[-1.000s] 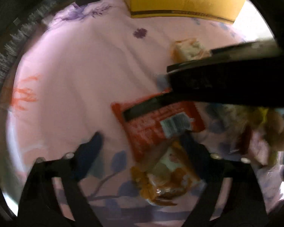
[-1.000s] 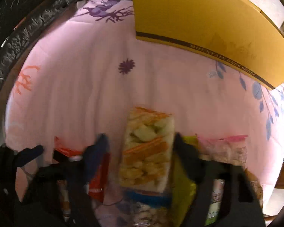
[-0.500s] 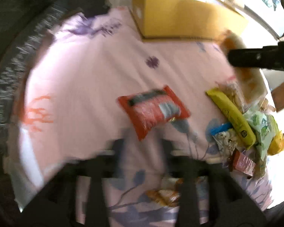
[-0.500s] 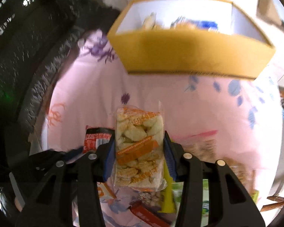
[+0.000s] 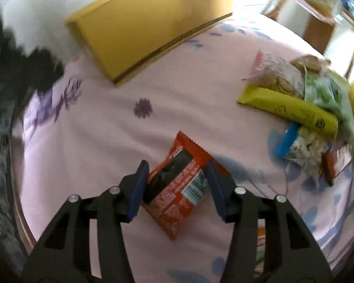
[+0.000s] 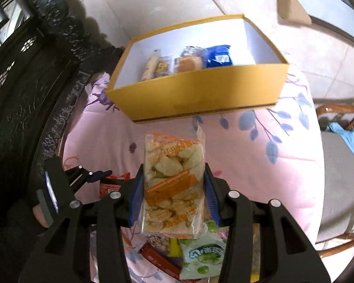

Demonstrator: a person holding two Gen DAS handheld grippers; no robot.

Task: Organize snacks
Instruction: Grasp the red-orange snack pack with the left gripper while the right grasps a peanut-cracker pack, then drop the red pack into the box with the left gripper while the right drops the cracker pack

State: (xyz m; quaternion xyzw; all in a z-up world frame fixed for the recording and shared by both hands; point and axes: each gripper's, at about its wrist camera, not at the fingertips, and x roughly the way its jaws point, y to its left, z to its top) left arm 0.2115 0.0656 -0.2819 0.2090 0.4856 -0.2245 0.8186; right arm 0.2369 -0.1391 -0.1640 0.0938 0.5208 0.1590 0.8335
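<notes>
My right gripper (image 6: 173, 197) is shut on a clear bag of puffed rice snacks (image 6: 173, 184) and holds it in the air, short of the open yellow box (image 6: 200, 94). The box holds several snacks and also shows in the left wrist view (image 5: 151, 35). My left gripper (image 5: 177, 188) is low over the pink cloth with its jaws around a red snack packet (image 5: 177, 186); the pads sit at its sides and it still lies on the cloth. The left gripper also shows in the right wrist view (image 6: 92, 176).
A pile of loose snacks (image 5: 306, 108) lies on the pink floral tablecloth (image 5: 94, 141) to the right, with a yellow bar and green packet (image 6: 204, 257) among them. Dark carved furniture (image 6: 23, 94) stands to the left. A wicker chair (image 6: 342, 165) stands at the right.
My right gripper closed on the puffed rice bag and lifted it high above the table toward the box. My left gripper pulled back, then came down around the red packet.
</notes>
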